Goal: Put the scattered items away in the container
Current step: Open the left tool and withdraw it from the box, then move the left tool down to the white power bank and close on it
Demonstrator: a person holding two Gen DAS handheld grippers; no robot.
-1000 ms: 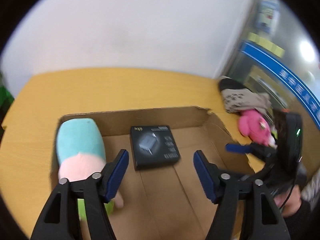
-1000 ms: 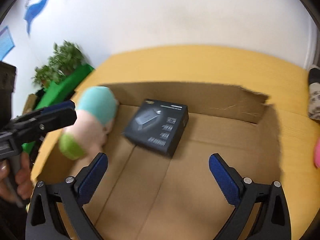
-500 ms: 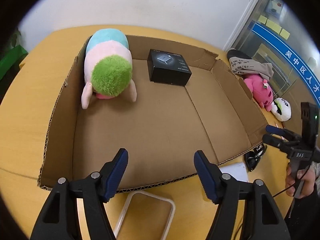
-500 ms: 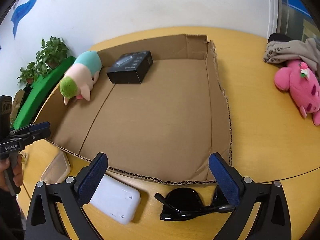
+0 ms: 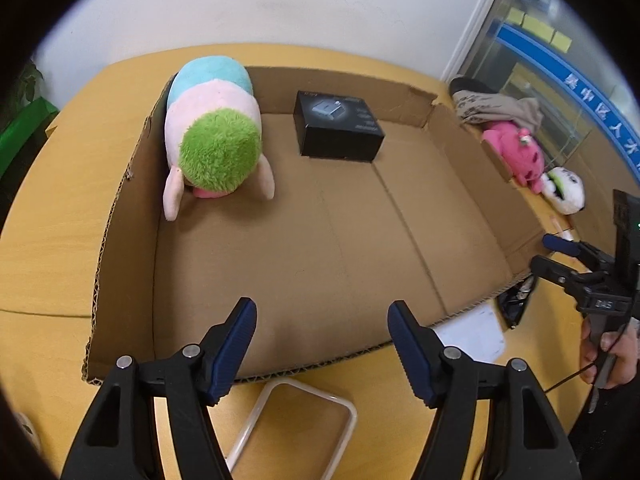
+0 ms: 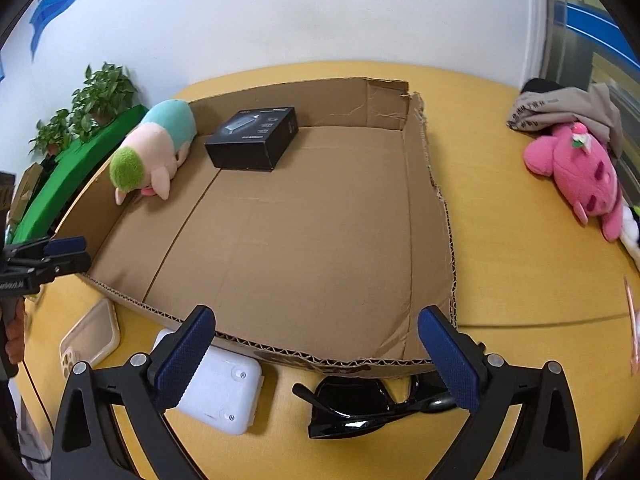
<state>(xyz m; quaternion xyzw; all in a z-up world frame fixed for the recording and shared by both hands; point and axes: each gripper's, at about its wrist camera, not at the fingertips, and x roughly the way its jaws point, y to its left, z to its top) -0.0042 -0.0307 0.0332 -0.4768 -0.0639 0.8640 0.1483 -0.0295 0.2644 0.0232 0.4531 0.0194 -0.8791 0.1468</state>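
Tongs first: my left tongs [image 5: 322,320] and right tongs [image 6: 316,336] both gape wide, gripping nothing, above the cardboard box's [image 6: 320,356] near wall. Sunglasses [image 6: 372,404], white case [image 6: 218,392] and phone case [image 6: 90,336] lie outside it on the tabletop [image 6: 520,272]; inside sit a caterpillar plush [image 5: 214,136] and black box [image 5: 338,126].

Left gripper [image 5: 322,318] level, jaws spread wide and empty, right gripper [image 6: 316,334] likewise wide apart and empty, a bare hand [image 5: 608,350] gripping the right gripper's handle
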